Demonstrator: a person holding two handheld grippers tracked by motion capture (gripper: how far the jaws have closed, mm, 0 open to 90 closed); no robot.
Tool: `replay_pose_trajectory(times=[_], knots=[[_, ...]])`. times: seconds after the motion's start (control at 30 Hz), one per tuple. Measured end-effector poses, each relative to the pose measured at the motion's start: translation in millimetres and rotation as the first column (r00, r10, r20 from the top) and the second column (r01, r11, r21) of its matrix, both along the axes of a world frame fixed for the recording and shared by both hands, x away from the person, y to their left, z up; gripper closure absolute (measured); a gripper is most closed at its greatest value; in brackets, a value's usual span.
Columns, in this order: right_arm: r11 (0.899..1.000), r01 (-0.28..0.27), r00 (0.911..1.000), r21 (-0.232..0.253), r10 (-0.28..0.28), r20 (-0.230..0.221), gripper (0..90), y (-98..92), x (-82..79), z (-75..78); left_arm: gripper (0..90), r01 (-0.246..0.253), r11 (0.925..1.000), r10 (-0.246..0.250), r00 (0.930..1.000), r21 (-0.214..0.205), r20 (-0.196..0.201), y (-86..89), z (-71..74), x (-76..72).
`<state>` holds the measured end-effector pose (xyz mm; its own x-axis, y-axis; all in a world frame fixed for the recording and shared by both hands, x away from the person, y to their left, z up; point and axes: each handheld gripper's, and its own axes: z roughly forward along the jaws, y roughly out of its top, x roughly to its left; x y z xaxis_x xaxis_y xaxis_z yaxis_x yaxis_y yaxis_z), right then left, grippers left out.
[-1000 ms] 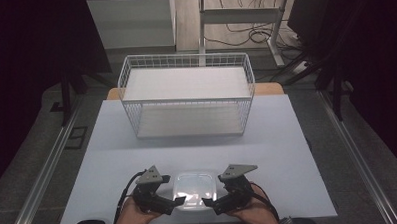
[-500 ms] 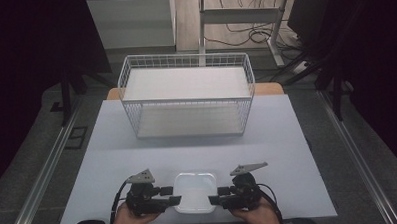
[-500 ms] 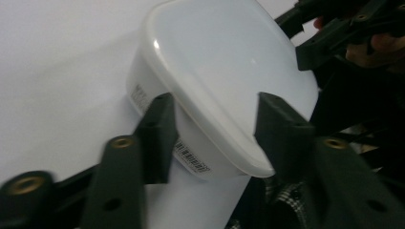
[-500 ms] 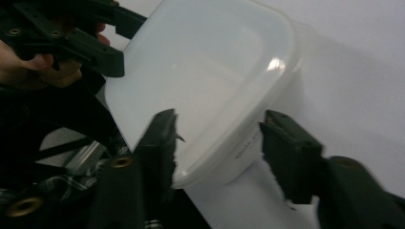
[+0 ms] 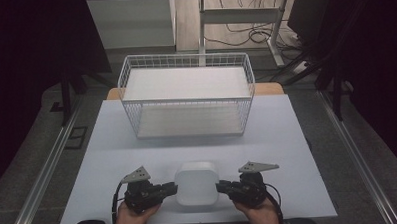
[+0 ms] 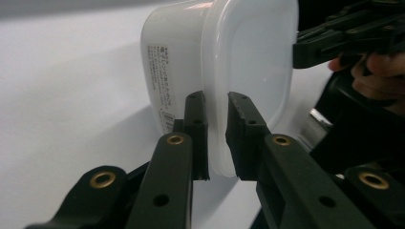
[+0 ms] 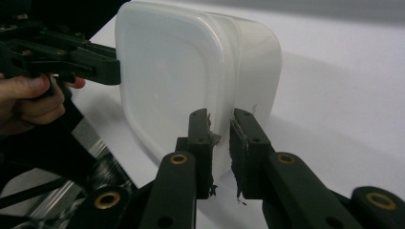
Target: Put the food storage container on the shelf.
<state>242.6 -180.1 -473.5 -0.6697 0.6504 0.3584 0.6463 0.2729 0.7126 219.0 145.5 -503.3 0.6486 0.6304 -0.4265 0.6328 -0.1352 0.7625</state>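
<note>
Pinching the lid rim of the container [image 5: 196, 185], your left gripper [image 5: 170, 189] and right gripper [image 5: 223, 186] have just closed; it looks light, stiff, slippery.

The square, round-cornered translucent plastic container [image 5: 196, 184] is milky white, with a small label of fine black print [image 6: 164, 90] on its side. Both grippers, left [image 5: 172, 189] and right [image 5: 222, 187], are matte black with brass-coloured rivets. The flat tabletop [image 5: 287, 139] is pale bluish white, and the rectangular wire basket [image 5: 186, 95] is white with a fine grid pattern.
</note>
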Motion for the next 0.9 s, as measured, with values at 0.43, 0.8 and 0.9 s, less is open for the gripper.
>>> replay_pose_trajectory(times=[0.43,0.8,0.9], knots=[[1.000,0.006,0.9860,-0.024,-0.001,0.167,78.7,7.9,15.6,9.9,79.3,-0.061,0.9979,0.058,0.9934,0.024,0.099,0.1,12.8,16.3],[1.000,0.017,0.9738,0.014,-0.020,0.226,78.5,12.3,44.6,14.7,79.2,-0.086,0.9961,0.083,0.9852,0.018,0.150,3.0,23.0,41.9],[1.000,0.022,0.9731,0.015,-0.024,0.229,78.4,13.4,50.8,15.4,79.2,-0.096,0.9952,0.091,0.9838,0.021,0.154,3.1,23.5,50.4]])
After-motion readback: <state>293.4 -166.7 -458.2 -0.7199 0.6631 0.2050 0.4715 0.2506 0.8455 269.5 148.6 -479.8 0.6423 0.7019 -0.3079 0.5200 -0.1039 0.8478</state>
